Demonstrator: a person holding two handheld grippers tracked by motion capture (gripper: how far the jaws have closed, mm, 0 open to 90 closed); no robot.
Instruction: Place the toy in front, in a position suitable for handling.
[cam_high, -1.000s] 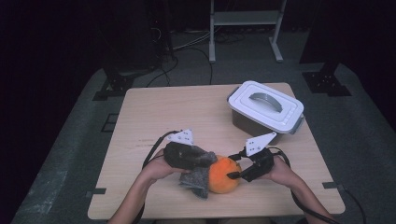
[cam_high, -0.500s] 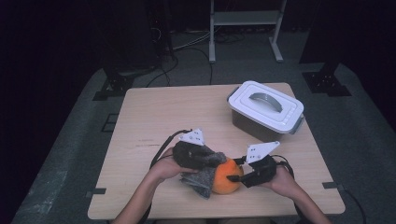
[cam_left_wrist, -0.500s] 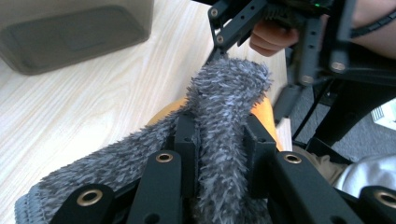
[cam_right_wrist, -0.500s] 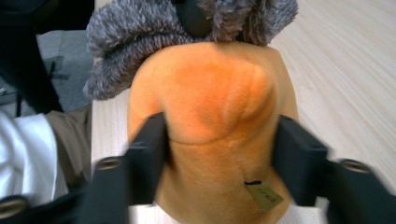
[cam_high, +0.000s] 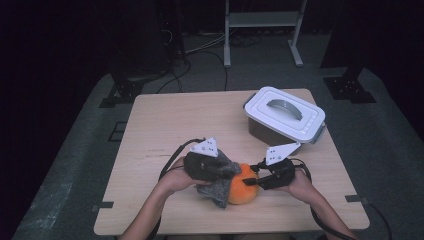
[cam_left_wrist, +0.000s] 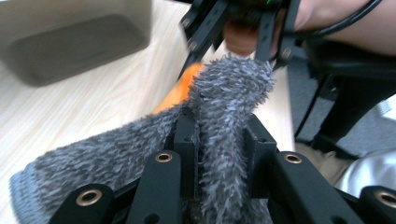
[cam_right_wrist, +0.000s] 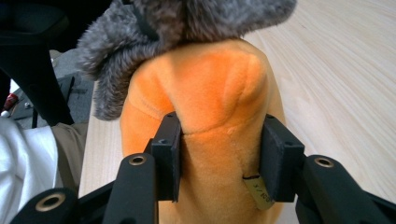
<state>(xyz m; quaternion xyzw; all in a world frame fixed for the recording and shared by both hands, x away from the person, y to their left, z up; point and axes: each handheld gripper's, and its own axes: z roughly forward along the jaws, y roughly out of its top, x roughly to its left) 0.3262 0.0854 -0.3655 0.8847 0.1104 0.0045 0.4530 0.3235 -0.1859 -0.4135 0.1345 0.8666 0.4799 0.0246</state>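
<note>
both grippers are working one object near the front edge of the wooden table (cam_high: 165, 120): an orange plush toy (cam_high: 243, 185) with a grey fuzzy cloth (cam_high: 220, 186) draped on its left side. left gripper (cam_high: 212, 169) has its jaws closed down tight on a fold of the grey fuzzy cloth (cam_left_wrist: 219, 140); in the left gripper view the pile bunches up between the two black pads, so it's a firm pinch, likely to hold the fabric taut or pull it against the toy. right gripper (cam_high: 257, 180) comes in from the opposite side, and its jaws have just been closing with the orange plush toy (cam_right_wrist: 210, 116) between them; in the right gripper view both pads press into the plush and dent it, about a third open, so it's gripped. opposing holds make sense: one anchors the soft body, the other handles the cloth, probably to wrap it on or peel it off; can't tell which. the toy is rounded, bright orange, short velvety nap with a seam and a small tag by the right pad. the cloth is dark grey, shaggy, and overlaps the toy's top. white lidded storage box (cam_high: 284, 116) with a grey handle sits well apart at the far right, closed and untouched.
</note>
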